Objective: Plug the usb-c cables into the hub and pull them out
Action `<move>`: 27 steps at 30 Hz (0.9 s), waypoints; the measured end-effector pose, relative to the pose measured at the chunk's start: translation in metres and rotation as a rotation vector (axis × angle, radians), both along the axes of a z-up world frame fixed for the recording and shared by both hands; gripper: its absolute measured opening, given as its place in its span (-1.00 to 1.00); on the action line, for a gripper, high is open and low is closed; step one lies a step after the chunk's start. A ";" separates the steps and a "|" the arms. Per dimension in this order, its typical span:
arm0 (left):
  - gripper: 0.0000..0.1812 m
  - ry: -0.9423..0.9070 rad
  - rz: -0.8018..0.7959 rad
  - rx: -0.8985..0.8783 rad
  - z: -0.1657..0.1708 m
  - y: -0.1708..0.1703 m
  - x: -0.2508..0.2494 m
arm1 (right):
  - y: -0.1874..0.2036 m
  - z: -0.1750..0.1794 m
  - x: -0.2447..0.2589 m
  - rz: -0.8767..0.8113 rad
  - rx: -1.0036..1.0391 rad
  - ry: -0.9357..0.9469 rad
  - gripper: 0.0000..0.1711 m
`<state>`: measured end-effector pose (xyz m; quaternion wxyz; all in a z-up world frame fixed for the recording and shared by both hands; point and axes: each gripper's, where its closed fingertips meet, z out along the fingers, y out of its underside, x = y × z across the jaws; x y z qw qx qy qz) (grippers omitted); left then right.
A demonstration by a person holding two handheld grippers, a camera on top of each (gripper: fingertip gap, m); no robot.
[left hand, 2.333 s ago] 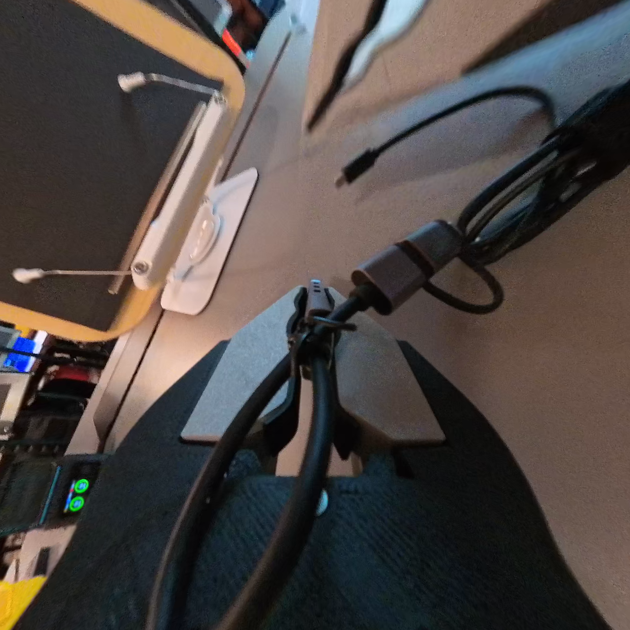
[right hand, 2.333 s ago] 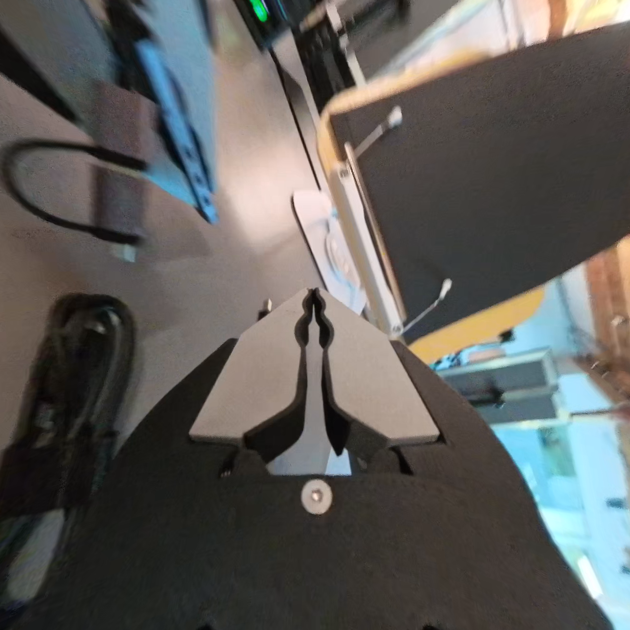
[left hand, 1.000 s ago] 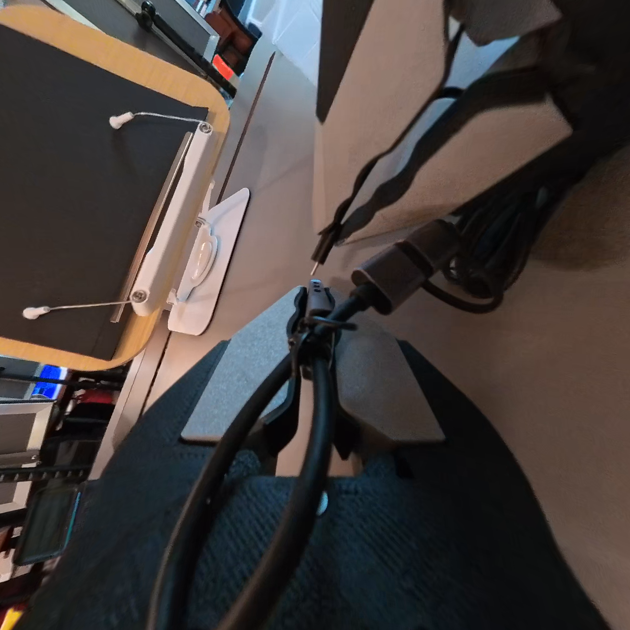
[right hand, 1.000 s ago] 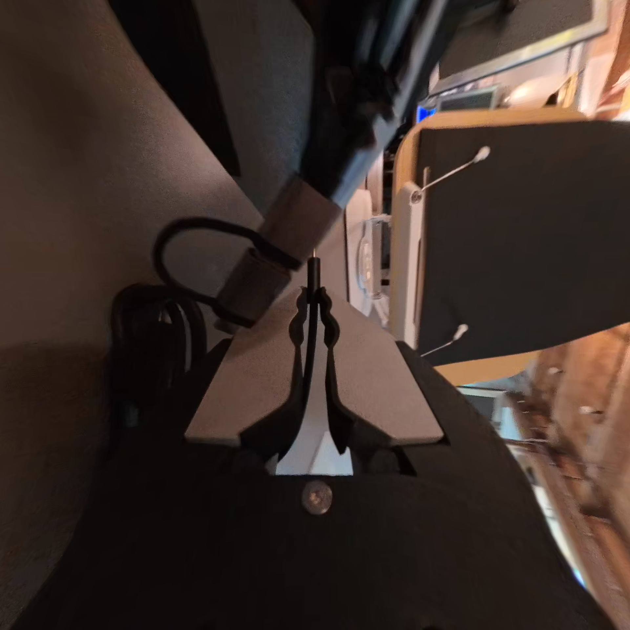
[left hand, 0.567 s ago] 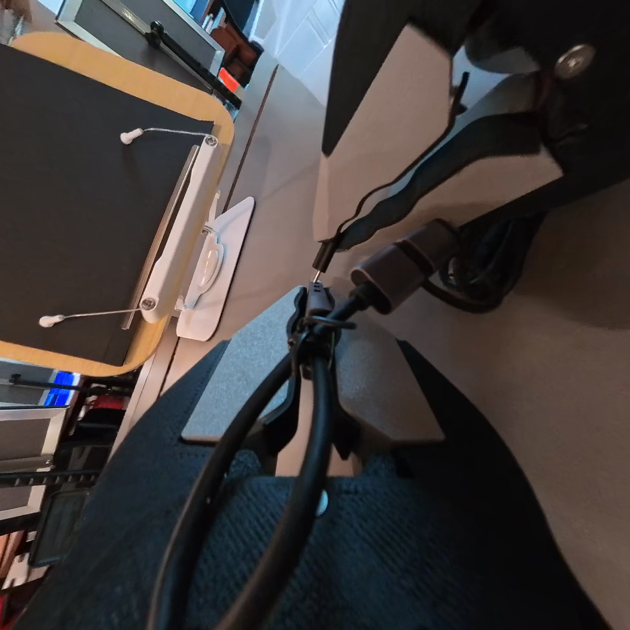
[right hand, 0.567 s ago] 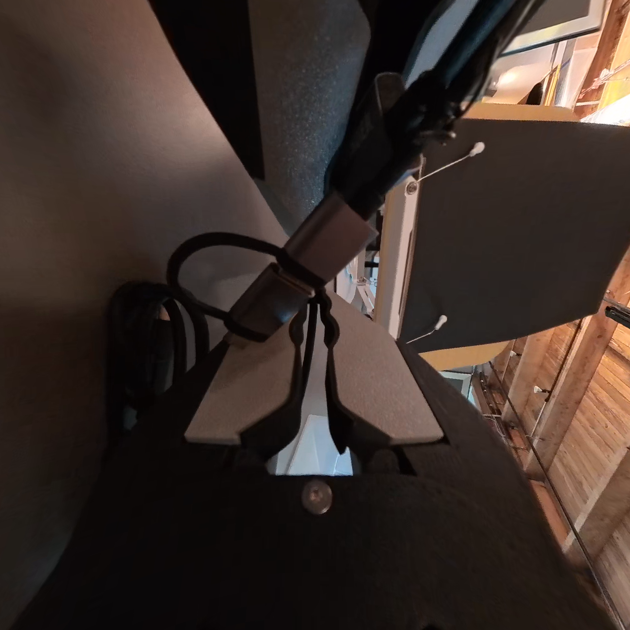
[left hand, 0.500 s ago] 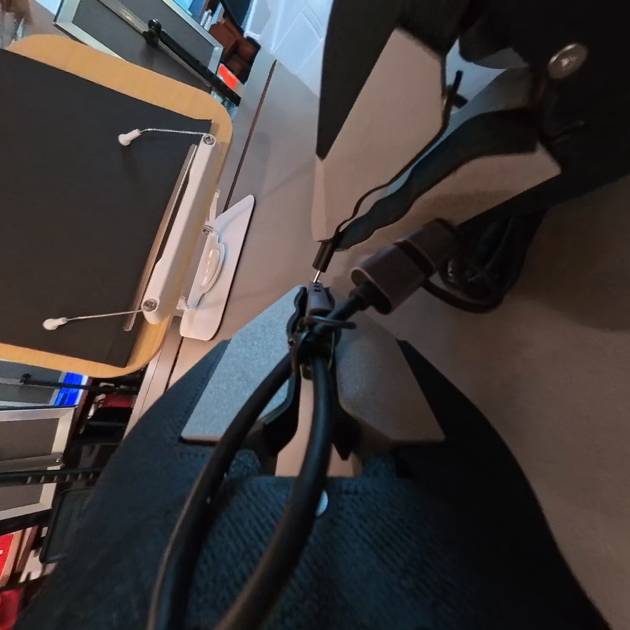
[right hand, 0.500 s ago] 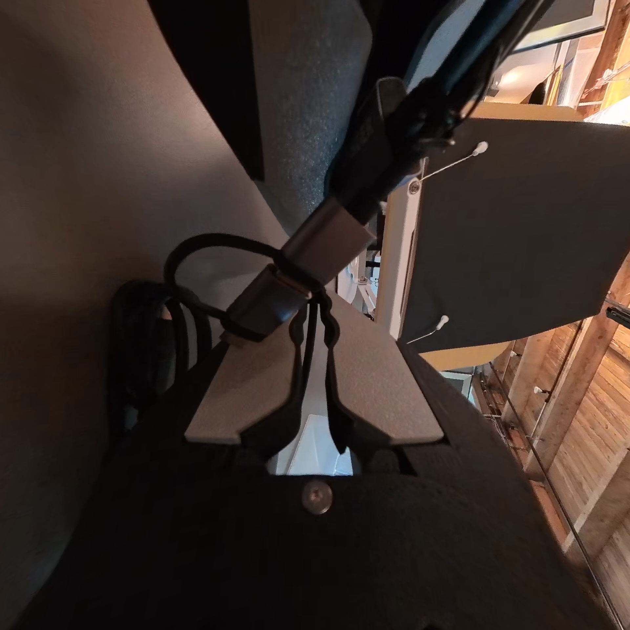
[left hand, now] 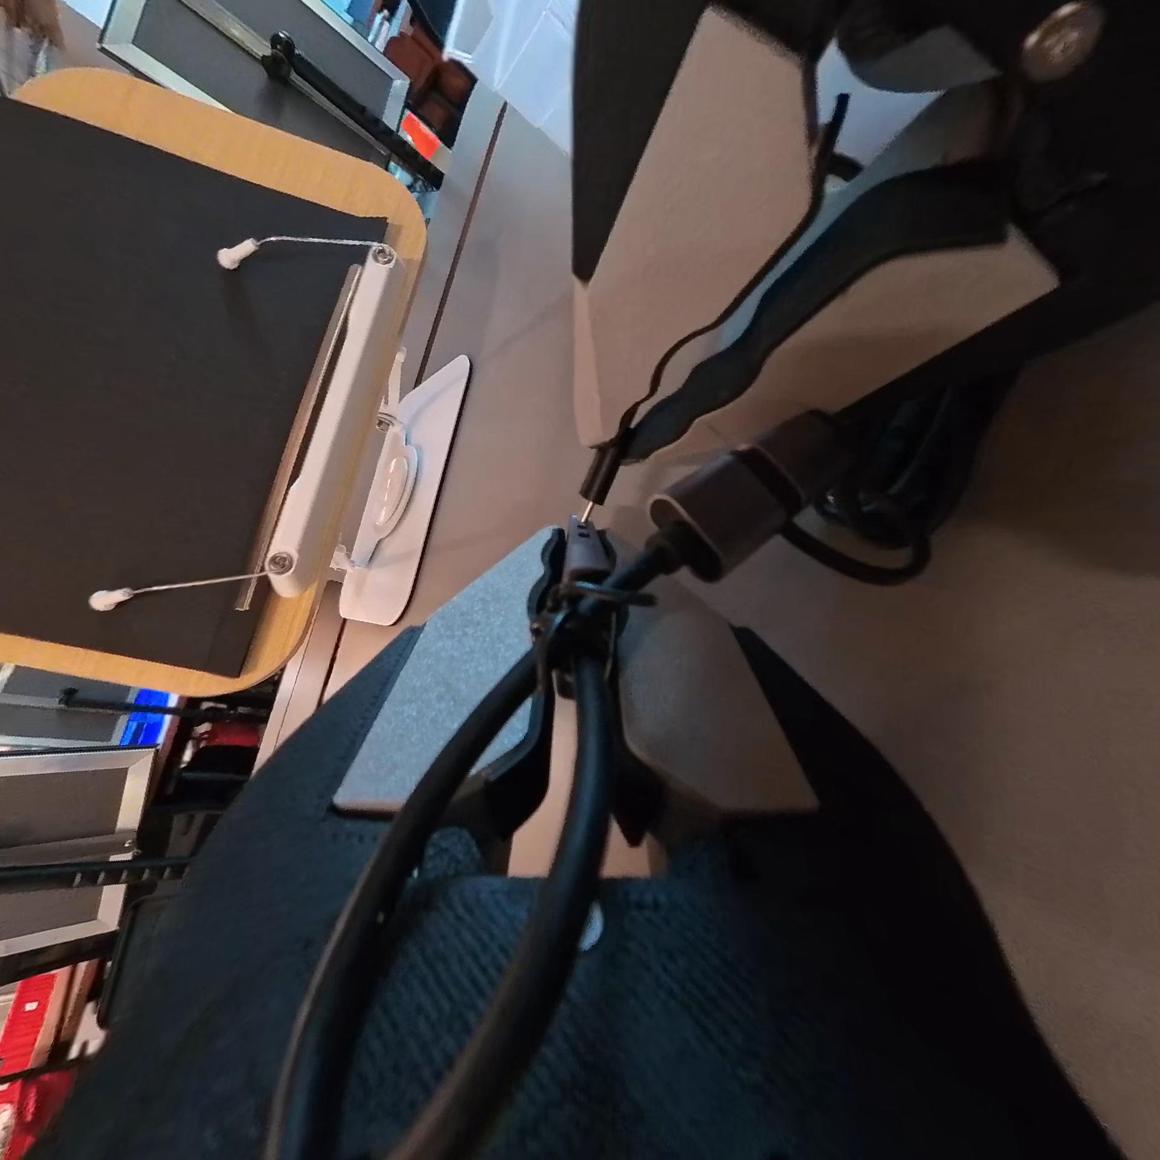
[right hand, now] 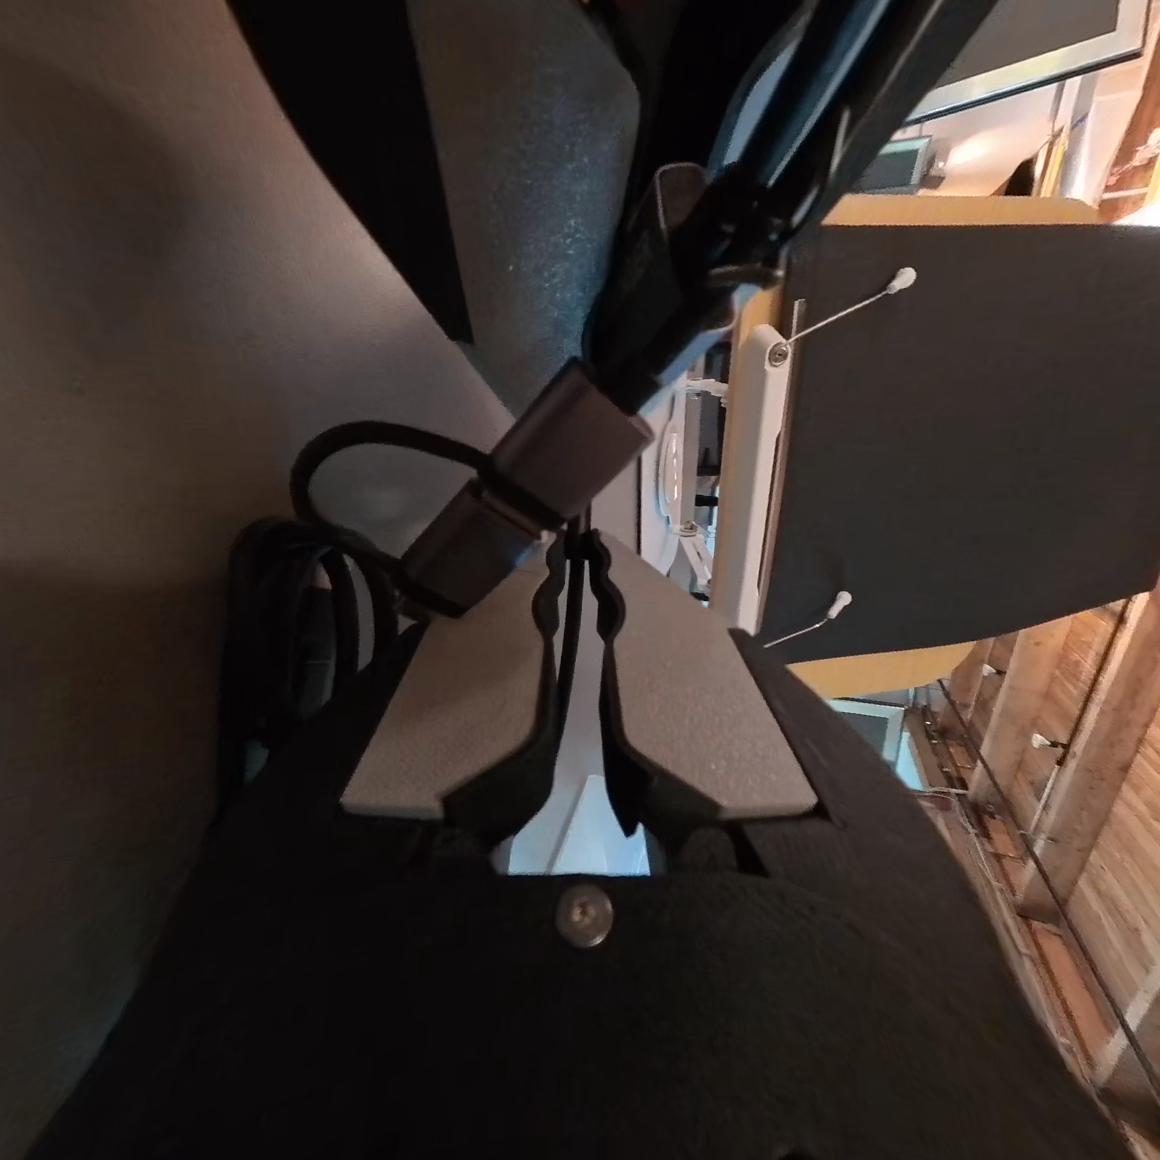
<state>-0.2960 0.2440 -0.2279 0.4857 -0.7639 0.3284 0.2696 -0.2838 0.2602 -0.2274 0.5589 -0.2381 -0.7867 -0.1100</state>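
My left gripper point(left hand: 580, 541) is shut on a slim dark hub point(left hand: 587, 557), seen edge-on, with thick black cables point(left hand: 584, 784) tied to it. A grey metal adapter point(left hand: 722, 502) hangs on one of these cables beside the hub. My right gripper point(left hand: 624, 433) reaches in from the upper right, shut on a thin black usb-c cable point(right hand: 568, 628). Its plug point(left hand: 601, 474) points down, and its metal tip meets the hub's end. How deep the tip sits is not visible. In the right wrist view, the right gripper point(right hand: 574, 543) is behind the grey adapter point(right hand: 565, 445), which hides the plug.
A wood-edged board with a black sheet point(left hand: 157, 376) stands on a white stand point(left hand: 402, 477) at the left. A coil of black cable point(left hand: 891, 477) lies on the beige table point(left hand: 941, 690) beyond the adapter. It also shows in the right wrist view point(right hand: 301, 628). My left and right fingertips are right by each other.
The right gripper has come closer to the left one. The plug's tip, a small gap from the hub a second ago, now meets the hub's end.
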 end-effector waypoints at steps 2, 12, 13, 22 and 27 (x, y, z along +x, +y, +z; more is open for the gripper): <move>-0.92 0.016 0.003 -0.003 -0.001 0.001 0.000 | 0.001 -0.001 0.000 0.005 -0.002 -0.003 -0.96; -0.92 0.037 -0.027 0.060 0.012 -0.003 0.004 | -0.005 0.011 0.003 0.059 -0.019 0.046 -0.96; -0.91 0.022 -0.030 0.050 0.010 -0.003 0.004 | -0.006 0.009 0.003 0.069 -0.011 0.039 -0.96; -0.92 0.021 -0.044 0.018 0.008 -0.007 0.007 | -0.012 0.007 0.005 0.136 -0.001 0.021 -0.95; -0.91 0.162 -0.078 0.017 0.005 -0.008 0.009 | -0.012 0.005 0.006 0.153 -0.048 -0.004 -0.95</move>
